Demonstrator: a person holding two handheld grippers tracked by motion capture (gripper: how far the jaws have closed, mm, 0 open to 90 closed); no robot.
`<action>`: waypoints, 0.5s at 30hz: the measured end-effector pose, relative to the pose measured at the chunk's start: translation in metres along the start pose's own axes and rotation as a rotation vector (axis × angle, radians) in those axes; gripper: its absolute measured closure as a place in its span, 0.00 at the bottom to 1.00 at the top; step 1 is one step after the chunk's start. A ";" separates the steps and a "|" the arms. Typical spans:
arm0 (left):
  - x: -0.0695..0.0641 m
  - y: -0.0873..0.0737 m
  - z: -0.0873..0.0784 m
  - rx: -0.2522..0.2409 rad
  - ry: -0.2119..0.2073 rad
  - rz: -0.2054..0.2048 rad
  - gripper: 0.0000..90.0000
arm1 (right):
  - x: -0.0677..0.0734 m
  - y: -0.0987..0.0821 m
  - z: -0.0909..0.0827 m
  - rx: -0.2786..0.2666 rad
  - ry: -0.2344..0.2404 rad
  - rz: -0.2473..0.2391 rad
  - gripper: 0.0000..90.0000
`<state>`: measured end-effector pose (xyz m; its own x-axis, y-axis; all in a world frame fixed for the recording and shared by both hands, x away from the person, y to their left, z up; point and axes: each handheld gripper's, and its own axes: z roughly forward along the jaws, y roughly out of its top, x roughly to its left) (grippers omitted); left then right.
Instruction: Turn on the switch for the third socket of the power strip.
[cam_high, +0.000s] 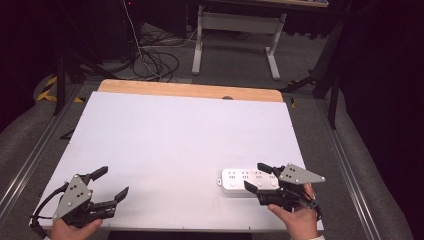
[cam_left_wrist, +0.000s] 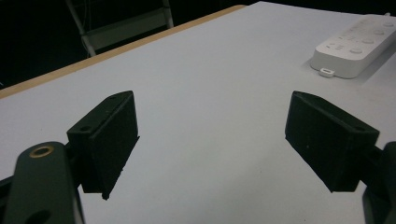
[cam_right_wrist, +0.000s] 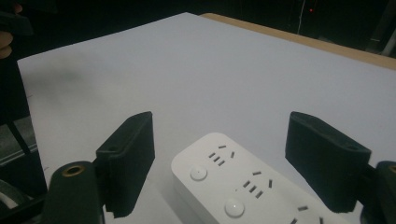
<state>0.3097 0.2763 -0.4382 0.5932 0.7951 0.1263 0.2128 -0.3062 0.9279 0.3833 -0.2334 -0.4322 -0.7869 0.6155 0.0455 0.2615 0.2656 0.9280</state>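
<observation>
Two grippers sit low at the table's (cam_high: 165, 130) near edge, jaws spread: the left (cam_high: 111, 187) over bare surface, the right (cam_high: 256, 176) straddling a power strip (cam_high: 240, 181), not gripping.

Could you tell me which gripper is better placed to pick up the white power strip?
The right gripper: its open jaws already sit on either side of the power strip. The left gripper, also open, is over bare table, well away.

A power strip (cam_high: 248, 182) lies on the table (cam_high: 175, 135) near its front right corner, with the right gripper (cam_high: 261, 176) just at its right end, jaws apart over it, and the left gripper (cam_high: 114, 183) well apart at the front left corner
</observation>
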 end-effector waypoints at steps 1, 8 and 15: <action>0.000 0.000 0.000 0.000 0.000 -0.002 0.20 | 0.000 -0.002 0.000 0.003 -0.001 0.005 0.28; 0.006 -0.003 -0.003 -0.003 0.006 -0.015 0.20 | 0.001 -0.014 0.002 0.033 0.003 0.012 0.28; 0.007 -0.004 -0.004 -0.001 0.012 -0.024 0.20 | 0.002 -0.025 0.005 0.061 0.005 0.023 0.28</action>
<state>0.3097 0.2852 -0.4394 0.5781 0.8088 0.1080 0.2262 -0.2860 0.9311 0.3780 -0.2355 -0.4568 -0.7833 0.6178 0.0686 0.3128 0.2964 0.9024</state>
